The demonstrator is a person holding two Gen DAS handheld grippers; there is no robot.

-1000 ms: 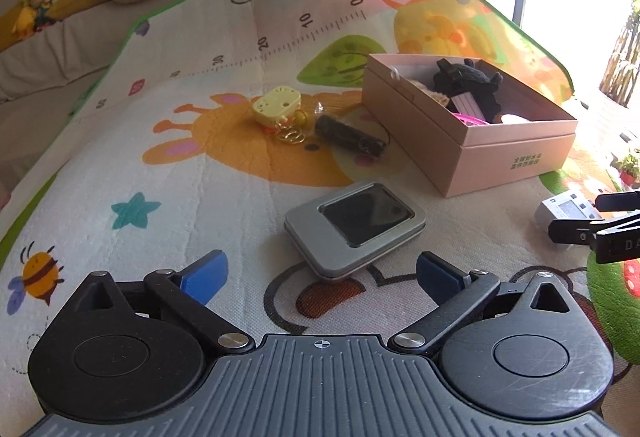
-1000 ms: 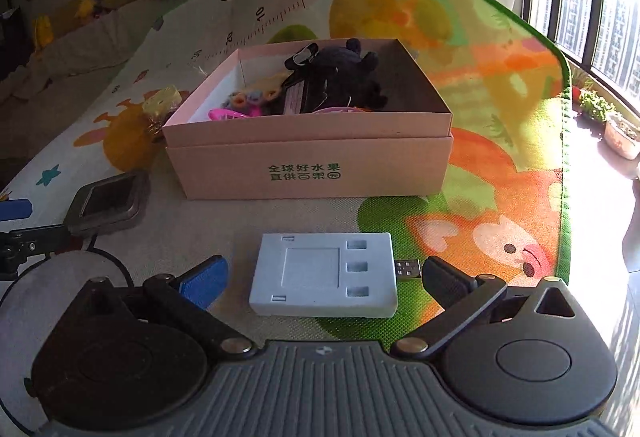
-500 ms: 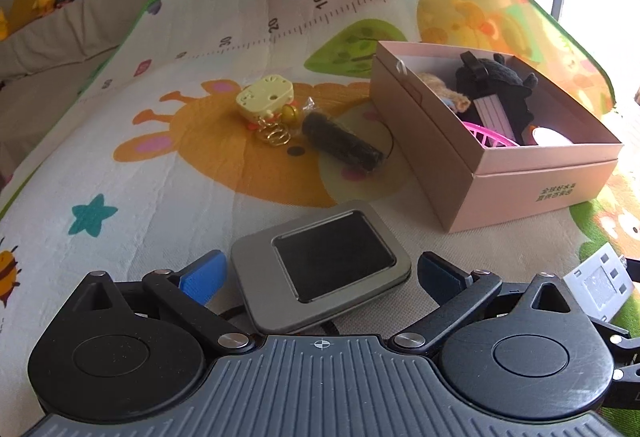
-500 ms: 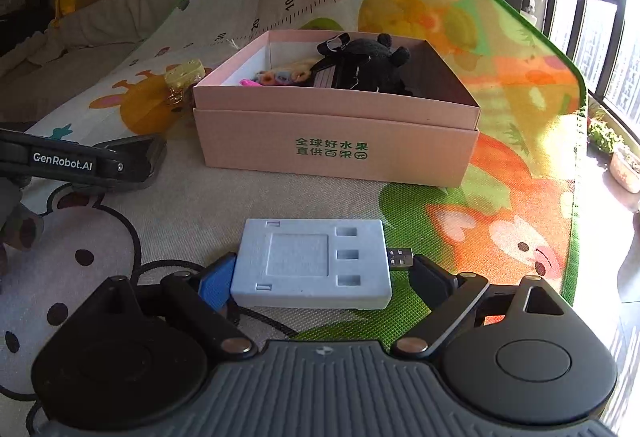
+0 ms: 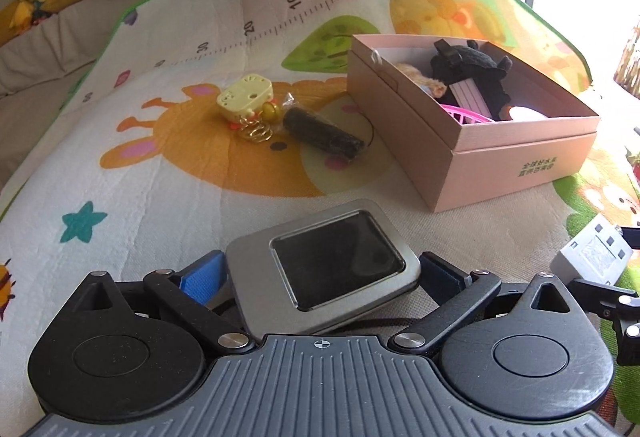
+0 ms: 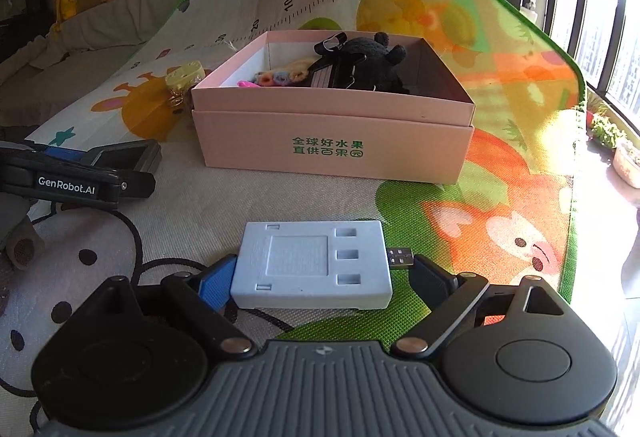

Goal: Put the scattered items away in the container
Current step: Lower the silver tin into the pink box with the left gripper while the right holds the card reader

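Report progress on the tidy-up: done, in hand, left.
Done: the black plush toy and some small colourful bits already lie in the pink box. In hand: the right claw has just been closing and seems to pinch the pale blue device, still on the mat; the left claw stands open around the grey tin. Left: the yellow keychain and the dark roll beside the box.

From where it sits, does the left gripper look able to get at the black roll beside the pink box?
Probably not yet: the grey tin fills the left gripper, and the black roll lies beyond it.
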